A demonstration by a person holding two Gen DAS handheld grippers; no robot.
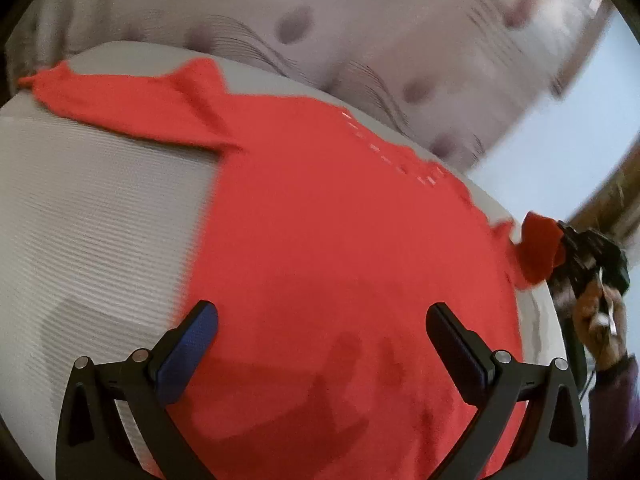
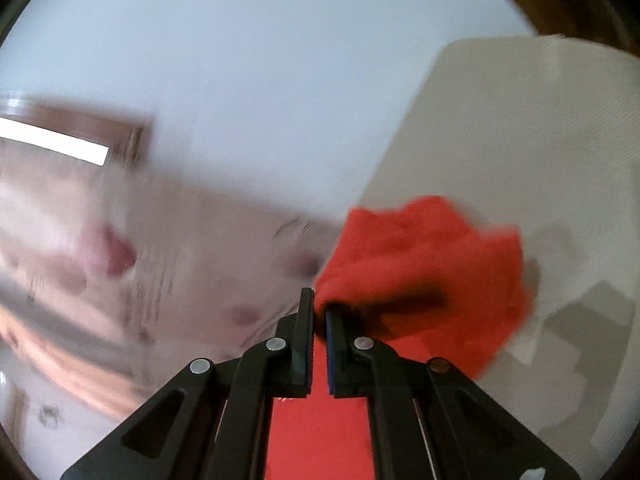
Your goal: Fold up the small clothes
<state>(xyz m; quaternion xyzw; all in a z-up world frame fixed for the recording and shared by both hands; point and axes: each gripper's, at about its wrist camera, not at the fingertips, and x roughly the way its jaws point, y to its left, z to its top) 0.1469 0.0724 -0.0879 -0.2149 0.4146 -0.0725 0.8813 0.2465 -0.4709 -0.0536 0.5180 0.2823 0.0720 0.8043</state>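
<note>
Pinching the red garment (image 2: 420,264), the right gripper (image 2: 319,308) (left gripper (image 1: 320,332) spread wide) lifts a corner.

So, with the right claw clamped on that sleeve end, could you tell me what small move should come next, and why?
Probably carry the sleeve end inward over the body of the red sweater. The right claw is shut on bunched red fabric at the sweater's edge, the body lies flat on the white surface, and the left claw hangs open above the hem.

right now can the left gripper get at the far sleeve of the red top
Probably yes: the left gripper is open over the red top, and nothing lies between it and the far sleeve stretched flat on the white surface.
</note>
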